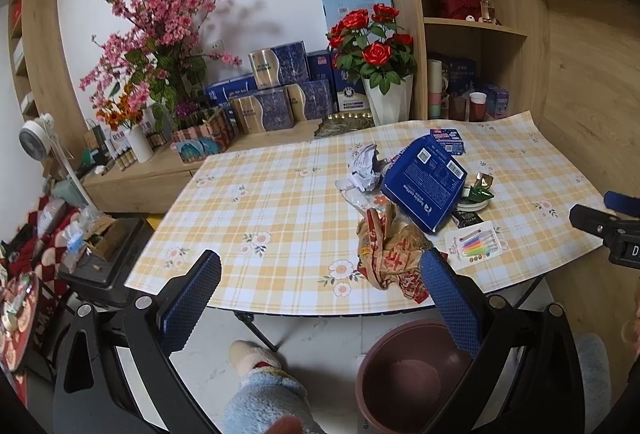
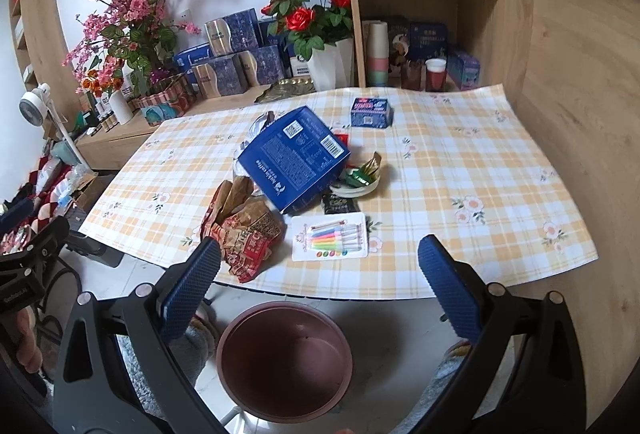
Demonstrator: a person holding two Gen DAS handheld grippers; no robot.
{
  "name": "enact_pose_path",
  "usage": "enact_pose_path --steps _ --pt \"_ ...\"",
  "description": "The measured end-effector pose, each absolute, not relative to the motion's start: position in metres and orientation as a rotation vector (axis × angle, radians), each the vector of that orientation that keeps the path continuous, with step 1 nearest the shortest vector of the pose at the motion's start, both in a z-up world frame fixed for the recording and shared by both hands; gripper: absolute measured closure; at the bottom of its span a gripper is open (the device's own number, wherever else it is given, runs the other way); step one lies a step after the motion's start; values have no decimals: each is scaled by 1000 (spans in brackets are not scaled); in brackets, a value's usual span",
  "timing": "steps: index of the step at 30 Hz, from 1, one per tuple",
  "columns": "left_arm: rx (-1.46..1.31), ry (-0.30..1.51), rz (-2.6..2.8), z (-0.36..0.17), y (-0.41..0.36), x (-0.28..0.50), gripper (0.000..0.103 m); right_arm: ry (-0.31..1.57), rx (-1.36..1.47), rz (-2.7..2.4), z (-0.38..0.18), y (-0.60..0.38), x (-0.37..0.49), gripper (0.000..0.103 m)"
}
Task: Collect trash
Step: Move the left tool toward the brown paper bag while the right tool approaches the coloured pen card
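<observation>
Both tools hang at the near edge of the table [image 2: 480,170], above the floor: the left gripper [image 1: 320,298] and the right gripper [image 2: 320,286] each have their blue-padded fingers spread wide apart with nothing between them. The trash sits in a heap on the yellow checked cloth, left of centre in the right wrist view. Nearest the edge lies a crumpled red and brown paper bag [image 2: 244,230], just ahead of the right gripper's left finger [image 2: 192,286]. Leaning on its far side is a large blue coffee box [image 2: 294,158], tilted, with crumpled white paper [image 1: 366,168] behind it on the far left. Just right of the box a small white dish [image 2: 356,188] holds green and gold wrappers [image 2: 364,172], and a dark sachet [image 2: 339,203] lies just in front of the dish. A flat pack of coloured markers [image 2: 330,236] lies near the edge, beside the bag. A small blue box [image 2: 371,112] stands apart, farther back. On the floor below the near edge stands a brown plastic bin [image 2: 284,358], open. The person's fuzzy slipper [image 1: 256,358] rests left of it. Beyond the table a low wooden counter carries pink blossoms [image 1: 160,18], red roses in a white vase [image 1: 390,98] and stacked blue boxes [image 1: 280,90]; shelves rise on the far right.
</observation>
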State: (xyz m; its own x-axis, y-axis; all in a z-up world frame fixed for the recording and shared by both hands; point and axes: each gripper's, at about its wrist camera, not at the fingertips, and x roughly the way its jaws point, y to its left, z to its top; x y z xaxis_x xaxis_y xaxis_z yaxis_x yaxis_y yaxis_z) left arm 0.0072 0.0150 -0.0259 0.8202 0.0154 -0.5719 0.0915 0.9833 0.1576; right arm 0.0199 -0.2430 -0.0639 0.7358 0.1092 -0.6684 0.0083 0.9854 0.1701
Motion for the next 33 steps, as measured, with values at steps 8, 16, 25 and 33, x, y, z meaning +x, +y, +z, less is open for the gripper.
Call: enact_pose_path --steps 8,16,25,33 --pt "161 621 -70 -51 24 22 5 692 245 70 -86 -252 27 6" --pt "135 628 -119 -86 27 39 5 698 286 80 -116 -258 43 6" --pt "187 687 -141 -131 11 69 5 766 302 61 -164 -268 68 6" --pt "78 753 -117 -159 9 126 5 873 212 0 -211 -277 99 6"
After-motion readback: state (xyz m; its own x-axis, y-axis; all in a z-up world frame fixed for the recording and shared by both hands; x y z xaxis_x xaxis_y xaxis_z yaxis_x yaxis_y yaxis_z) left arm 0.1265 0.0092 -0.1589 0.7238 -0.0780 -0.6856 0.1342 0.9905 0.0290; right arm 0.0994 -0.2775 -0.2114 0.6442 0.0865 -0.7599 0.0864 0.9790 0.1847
